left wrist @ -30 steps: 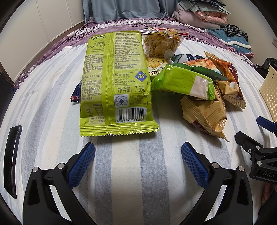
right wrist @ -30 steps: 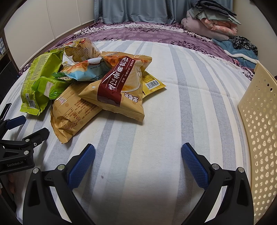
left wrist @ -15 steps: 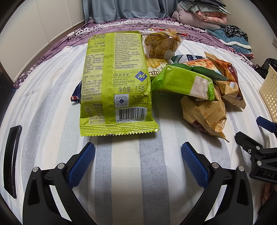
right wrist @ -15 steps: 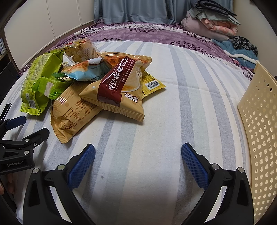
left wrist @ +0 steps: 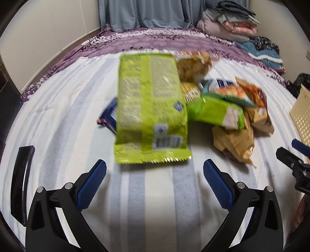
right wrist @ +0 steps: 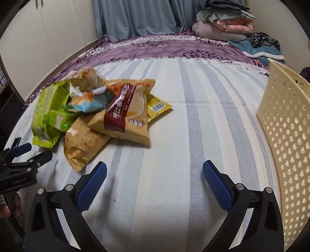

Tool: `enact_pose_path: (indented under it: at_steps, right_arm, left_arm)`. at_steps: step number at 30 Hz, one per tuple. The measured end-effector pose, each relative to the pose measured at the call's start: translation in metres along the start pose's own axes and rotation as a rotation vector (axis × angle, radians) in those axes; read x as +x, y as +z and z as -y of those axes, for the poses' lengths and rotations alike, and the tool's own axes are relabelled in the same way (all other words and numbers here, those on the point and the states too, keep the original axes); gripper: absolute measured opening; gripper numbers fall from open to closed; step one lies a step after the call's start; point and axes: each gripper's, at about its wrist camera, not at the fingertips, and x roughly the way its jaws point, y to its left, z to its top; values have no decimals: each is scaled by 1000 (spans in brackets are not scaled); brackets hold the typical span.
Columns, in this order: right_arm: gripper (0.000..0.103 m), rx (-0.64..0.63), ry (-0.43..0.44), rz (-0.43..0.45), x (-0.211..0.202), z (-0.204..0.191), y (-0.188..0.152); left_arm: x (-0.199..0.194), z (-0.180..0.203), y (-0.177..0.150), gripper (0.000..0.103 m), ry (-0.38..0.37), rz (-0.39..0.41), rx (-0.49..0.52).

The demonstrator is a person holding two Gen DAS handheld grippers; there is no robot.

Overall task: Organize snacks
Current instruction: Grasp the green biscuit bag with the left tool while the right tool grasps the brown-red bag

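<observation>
A pile of snack bags lies on a striped bed sheet. A large lime-green bag [left wrist: 151, 108] lies flat just ahead of my open, empty left gripper [left wrist: 154, 170]. Right of it are a smaller green bag [left wrist: 215, 112] and a tan bag [left wrist: 234, 143]. In the right wrist view the pile sits at the left, with a tan and maroon bag [right wrist: 126, 114] on top and the lime-green bag [right wrist: 46, 118] at the far left. My right gripper [right wrist: 154, 170] is open and empty, short of the pile. A cream perforated basket [right wrist: 286, 135] stands at the right.
A black phone-like slab [left wrist: 21, 184] lies at the left on the sheet. Folded blankets [right wrist: 222, 21] are stacked at the back right by a blue curtain [right wrist: 135, 17]. White cupboard doors [right wrist: 48, 34] stand at the left. The left gripper shows in the right wrist view [right wrist: 21, 164].
Both cameras have tilted up and shifted; the views are blurred with motion. The bags now sit a little farther ahead of the left gripper. Both grippers stay open.
</observation>
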Motion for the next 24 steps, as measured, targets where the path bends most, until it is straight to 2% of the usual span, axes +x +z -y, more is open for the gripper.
enact_pose_path:
  at_steps: [4, 9, 16, 22, 23, 24]
  right_arm:
    - [98, 16, 20, 53, -11, 0, 15]
    - [98, 19, 40, 95, -19, -5, 26]
    - [98, 15, 53, 95, -17, -12, 27]
    - [98, 34, 60, 77, -5, -11, 32]
    - [98, 32, 58, 76, -3, -11, 33]
    - [98, 30, 56, 76, -2, -11, 35]
  left_arm:
    - [-8, -16, 21, 101, -12, 46, -45]
    - [2, -25, 47, 101, -19, 60, -71]
    - [25, -16, 72, 101, -41, 58, -68]
    - [40, -10, 76, 101, -35, 44, -54]
    - [43, -11, 76, 100, -31, 41, -58]
    - [45, -14, 76, 93, -35, 41, -62]
